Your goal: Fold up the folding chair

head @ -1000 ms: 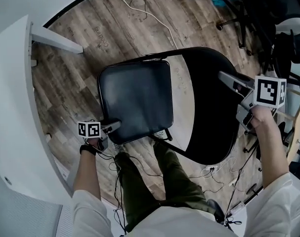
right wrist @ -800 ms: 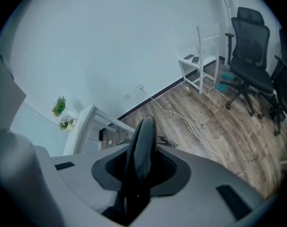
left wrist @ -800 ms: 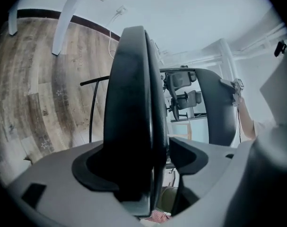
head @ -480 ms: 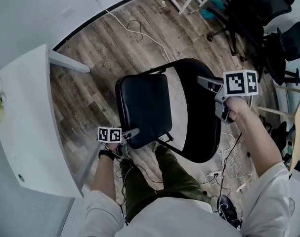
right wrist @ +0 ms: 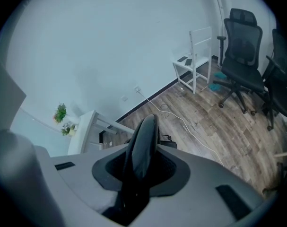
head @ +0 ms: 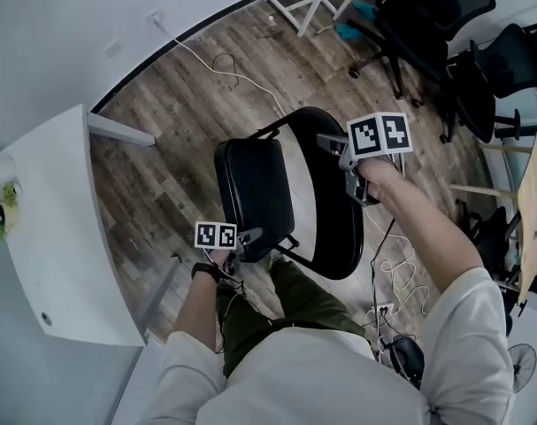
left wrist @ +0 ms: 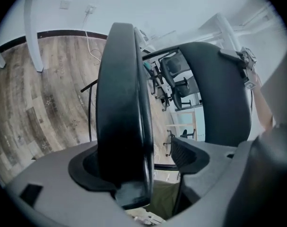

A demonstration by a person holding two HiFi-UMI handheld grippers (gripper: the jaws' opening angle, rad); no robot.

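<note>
Head view: R gripper [head: 328,141] fingers clench backrest [head: 335,224]; L gripper [head: 252,234] fingers, just opening, loose round seat [head: 255,189].

The left grey plastic two-jaw gripper [head: 248,237] and the right grey plastic two-jaw gripper [head: 330,143] each carry a marker cube (black squares on white). Just behind the left one sits a black wristband [head: 203,272], thin black cables [head: 222,301] trailing beneath. White elbow-length-sleeved shirt [head: 321,383]; olive-green trousers [head: 281,312].
</note>
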